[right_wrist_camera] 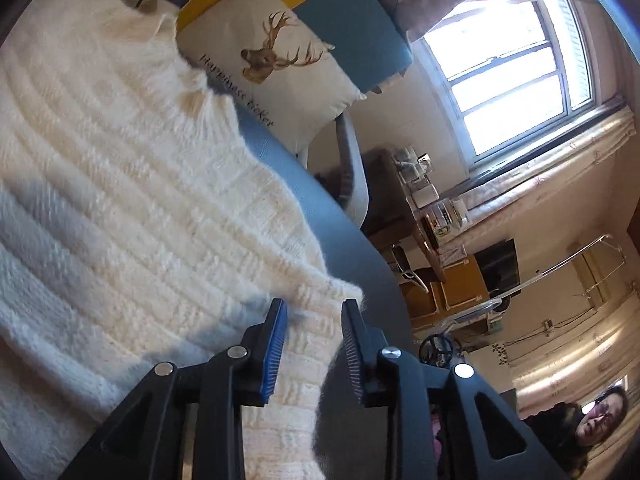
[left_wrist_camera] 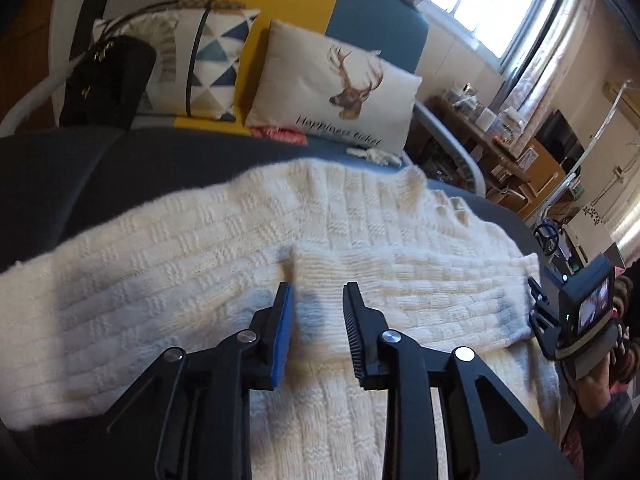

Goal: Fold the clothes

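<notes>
A cream knitted sweater (left_wrist_camera: 224, 240) lies spread on a dark grey sofa seat (left_wrist_camera: 100, 168), with a folded sleeve or edge lying across its middle. The left tool (left_wrist_camera: 318, 292) hovers just over this folded part; its two fingers stand apart, one with a blue pad (left_wrist_camera: 285, 332), and the knit shows between them, but the pads do not press on it, so the tool is released. In the right wrist view, the right tool (right_wrist_camera: 314, 310) is also released: its jaws stand apart above a corner of the sweater (right_wrist_camera: 140, 184) near the edge of the sofa seat (right_wrist_camera: 352, 248), and the cloth lies under the gap without being pinched. In the left wrist view the right tool (left_wrist_camera: 538, 300) shows at the right border, beside the sweater's edge, held in a hand (left_wrist_camera: 600, 384). Behind the sweater, a white cushion with a deer head (left_wrist_camera: 336, 92) and a cushion with triangles (left_wrist_camera: 208, 64) lean against the sofa back, and a black bag (left_wrist_camera: 104, 84) stands beside them. A bright window (right_wrist_camera: 516, 72) shows at the right.
</notes>
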`<state>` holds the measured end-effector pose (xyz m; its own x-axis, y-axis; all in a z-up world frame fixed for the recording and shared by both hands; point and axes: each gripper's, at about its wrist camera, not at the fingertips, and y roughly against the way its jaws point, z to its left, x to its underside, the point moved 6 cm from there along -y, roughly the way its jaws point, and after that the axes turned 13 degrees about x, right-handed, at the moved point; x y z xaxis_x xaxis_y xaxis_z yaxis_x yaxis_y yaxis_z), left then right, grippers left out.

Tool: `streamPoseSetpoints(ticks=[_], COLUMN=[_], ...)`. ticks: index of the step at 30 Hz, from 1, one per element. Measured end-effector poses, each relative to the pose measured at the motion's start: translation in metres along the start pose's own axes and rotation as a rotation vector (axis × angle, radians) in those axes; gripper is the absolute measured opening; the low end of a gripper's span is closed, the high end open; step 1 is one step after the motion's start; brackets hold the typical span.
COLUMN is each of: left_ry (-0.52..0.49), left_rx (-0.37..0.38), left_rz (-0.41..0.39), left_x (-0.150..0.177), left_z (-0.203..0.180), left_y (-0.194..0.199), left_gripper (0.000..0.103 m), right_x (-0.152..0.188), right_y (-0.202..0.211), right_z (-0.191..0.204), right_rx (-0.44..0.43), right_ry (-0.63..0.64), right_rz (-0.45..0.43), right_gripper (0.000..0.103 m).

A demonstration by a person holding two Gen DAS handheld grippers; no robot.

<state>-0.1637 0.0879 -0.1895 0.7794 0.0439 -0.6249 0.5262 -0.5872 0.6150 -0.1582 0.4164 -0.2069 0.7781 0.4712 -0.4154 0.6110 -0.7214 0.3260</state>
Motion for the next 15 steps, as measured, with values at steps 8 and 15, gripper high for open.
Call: streamPoseSetpoints(ticks=[8,15], left_ry=[0.221,0.541], left_rx=[0.096,0.121], left_rz=[-0.086,-0.307], left_x=[0.021,0.077], left_z=[0.031,0.12], left_y=[0.062,0.19], left_gripper=[0.044,0.045], right_x=[0.001,-0.015], right_y=[-0.001,0.141], right_z=[-0.015,-0.024], right_rx=[-0.218,-0.528], right_ry=[-0.161,-0.316], right_rz=[0.055,-0.254], right_gripper=[0.031,0.047])
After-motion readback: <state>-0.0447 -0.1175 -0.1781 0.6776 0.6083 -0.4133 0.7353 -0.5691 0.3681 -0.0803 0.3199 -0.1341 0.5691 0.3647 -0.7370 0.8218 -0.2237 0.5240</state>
